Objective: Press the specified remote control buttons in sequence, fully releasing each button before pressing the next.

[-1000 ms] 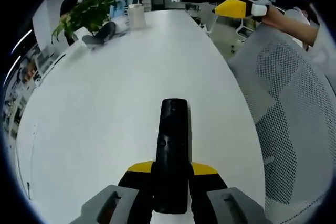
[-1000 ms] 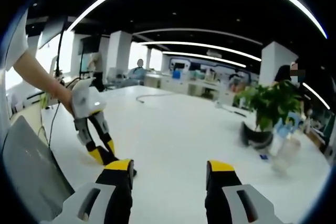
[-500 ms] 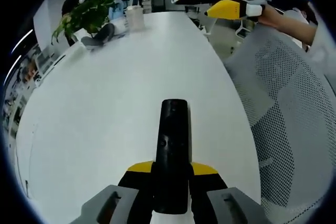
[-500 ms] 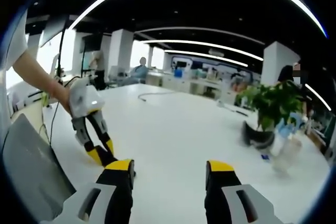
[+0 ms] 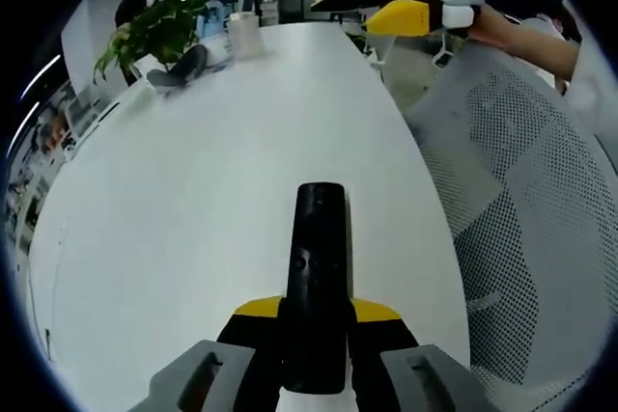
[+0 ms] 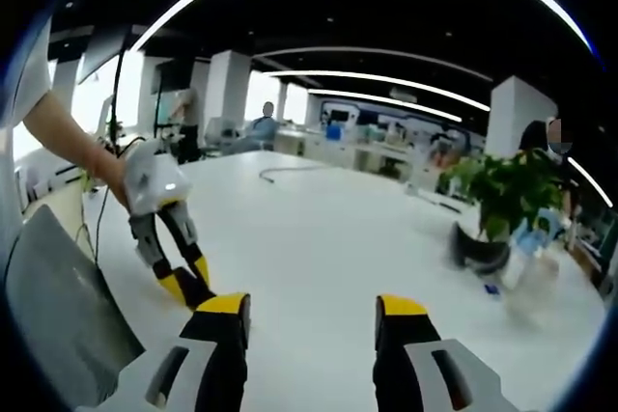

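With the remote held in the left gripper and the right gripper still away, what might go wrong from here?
1. The left gripper clamps only the rear end of the remote control; a press near its far end may tip it or make it slip.
2. The right gripper is open, raised and faces away across the white table, so its approach to the buttons could miss.
3. The mesh chair stands close beside the table edge and may hinder the arm.
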`<move>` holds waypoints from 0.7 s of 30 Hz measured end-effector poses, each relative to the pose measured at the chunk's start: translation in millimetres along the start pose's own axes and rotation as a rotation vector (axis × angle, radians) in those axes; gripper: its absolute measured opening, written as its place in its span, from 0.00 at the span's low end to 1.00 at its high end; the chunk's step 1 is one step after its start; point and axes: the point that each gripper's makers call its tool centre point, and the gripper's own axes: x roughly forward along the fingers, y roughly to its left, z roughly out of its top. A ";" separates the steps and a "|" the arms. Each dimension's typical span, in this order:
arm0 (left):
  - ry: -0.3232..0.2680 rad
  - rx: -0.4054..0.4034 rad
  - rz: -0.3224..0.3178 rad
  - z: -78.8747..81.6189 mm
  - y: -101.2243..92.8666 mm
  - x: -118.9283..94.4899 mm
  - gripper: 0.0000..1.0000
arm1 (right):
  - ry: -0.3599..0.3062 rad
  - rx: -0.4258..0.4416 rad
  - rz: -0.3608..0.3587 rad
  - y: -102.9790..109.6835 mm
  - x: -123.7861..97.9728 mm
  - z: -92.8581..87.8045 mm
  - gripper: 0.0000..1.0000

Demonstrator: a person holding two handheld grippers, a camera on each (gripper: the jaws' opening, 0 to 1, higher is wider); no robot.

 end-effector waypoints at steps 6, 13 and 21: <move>-0.004 0.006 -0.002 0.6 -5.1 0.7 0.24 | 0.011 -0.008 0.014 2.9 0.9 -1.7 0.48; -0.002 0.016 -0.007 1.0 -8.2 0.8 0.24 | 0.024 -0.013 0.034 7.2 1.9 -3.6 0.46; -0.009 0.018 -0.008 1.2 -13.8 0.9 0.24 | 0.012 0.037 0.074 12.0 1.3 -3.0 0.40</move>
